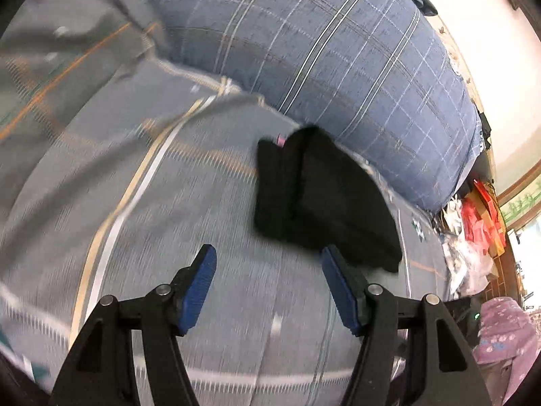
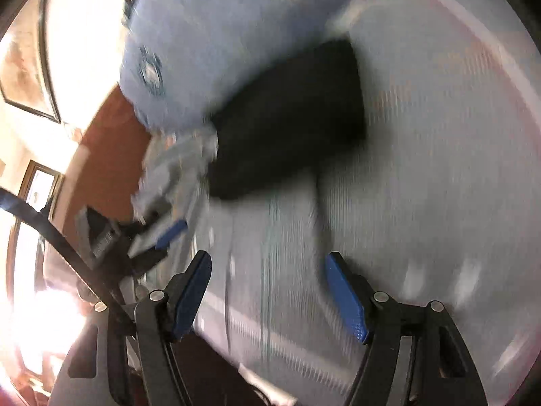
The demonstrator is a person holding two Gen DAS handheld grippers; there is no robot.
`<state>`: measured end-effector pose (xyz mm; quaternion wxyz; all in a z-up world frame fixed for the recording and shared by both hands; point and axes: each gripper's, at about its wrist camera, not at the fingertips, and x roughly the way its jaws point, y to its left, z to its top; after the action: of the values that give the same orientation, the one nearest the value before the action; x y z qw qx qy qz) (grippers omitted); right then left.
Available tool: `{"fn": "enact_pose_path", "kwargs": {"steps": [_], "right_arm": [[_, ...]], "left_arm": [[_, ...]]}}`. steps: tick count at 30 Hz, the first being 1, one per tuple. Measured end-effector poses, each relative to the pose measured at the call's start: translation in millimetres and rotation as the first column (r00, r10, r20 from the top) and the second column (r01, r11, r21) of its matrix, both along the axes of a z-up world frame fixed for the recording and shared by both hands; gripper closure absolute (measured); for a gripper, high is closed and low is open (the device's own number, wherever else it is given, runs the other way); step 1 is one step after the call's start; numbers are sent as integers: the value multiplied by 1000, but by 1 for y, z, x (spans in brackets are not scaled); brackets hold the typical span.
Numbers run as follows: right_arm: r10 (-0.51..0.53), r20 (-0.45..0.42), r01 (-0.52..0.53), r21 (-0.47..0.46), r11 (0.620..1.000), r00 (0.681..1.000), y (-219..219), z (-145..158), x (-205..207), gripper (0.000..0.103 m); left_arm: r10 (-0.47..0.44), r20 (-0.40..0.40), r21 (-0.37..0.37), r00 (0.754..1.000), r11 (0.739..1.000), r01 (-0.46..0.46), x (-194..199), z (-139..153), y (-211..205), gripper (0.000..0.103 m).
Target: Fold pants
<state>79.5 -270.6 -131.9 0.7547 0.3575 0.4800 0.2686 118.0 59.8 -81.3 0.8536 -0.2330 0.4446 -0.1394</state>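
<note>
The black pants (image 1: 321, 196) lie folded in a compact bundle on the grey striped bedspread (image 1: 203, 203), against the blue plaid quilt. My left gripper (image 1: 268, 260) is open and empty, just short of the bundle's near edge. In the right wrist view the same black pants (image 2: 290, 118) lie ahead on the bedspread (image 2: 422, 169). My right gripper (image 2: 268, 264) is open and empty, well short of them. The other gripper (image 2: 169, 233) shows blurred at the left of the right wrist view. Both views are motion-blurred.
A rolled blue plaid quilt (image 1: 338, 50) lies behind the pants; it also shows in the right wrist view (image 2: 203, 34). A grey pillow (image 1: 67, 44) is at the far left. Bags and clutter (image 1: 473, 230) and a pink cloth (image 1: 503, 335) sit past the bed's right side.
</note>
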Motion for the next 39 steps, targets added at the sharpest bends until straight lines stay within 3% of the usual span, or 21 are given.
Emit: {"fn": "enact_pose_path", "kwargs": {"steps": [4,7,9,14,18,22,31,39], "right_arm": [[4,-66,1,79,997,998,-5,-21,-49,31],[-23,-107,31,71,997,994,-21,-25,-76,31],[-71,-54,70,-23,997,996,-38,-13,-92,29],[-154,69,161,-116,980,986,-52,19,-101,28],[-181,192,230,-272,935,965,-46,47,-106,28],[-175,264,263,-347,900,948,-37,58,-111,23],[-77,251,178,-408,896,965,-7,49,-116,23],[-45,212,138,-449,883,976,7,37,-109,23]], "left_arm": [[27,7,74,1000,997,-28,-33,-8,6,39],[33,-36,64,999,997,-31,-44,-18,9,39],[43,-41,67,998,997,-40,-51,-17,8,39],[51,20,154,998,987,-54,-69,-1,-5,39],[19,44,175,999,984,-26,-78,5,-22,39],[-25,46,188,999,982,16,-86,5,-40,39],[-80,51,207,995,976,68,-102,4,-60,39],[-43,1,157,999,987,43,-93,-12,-45,39]]}}
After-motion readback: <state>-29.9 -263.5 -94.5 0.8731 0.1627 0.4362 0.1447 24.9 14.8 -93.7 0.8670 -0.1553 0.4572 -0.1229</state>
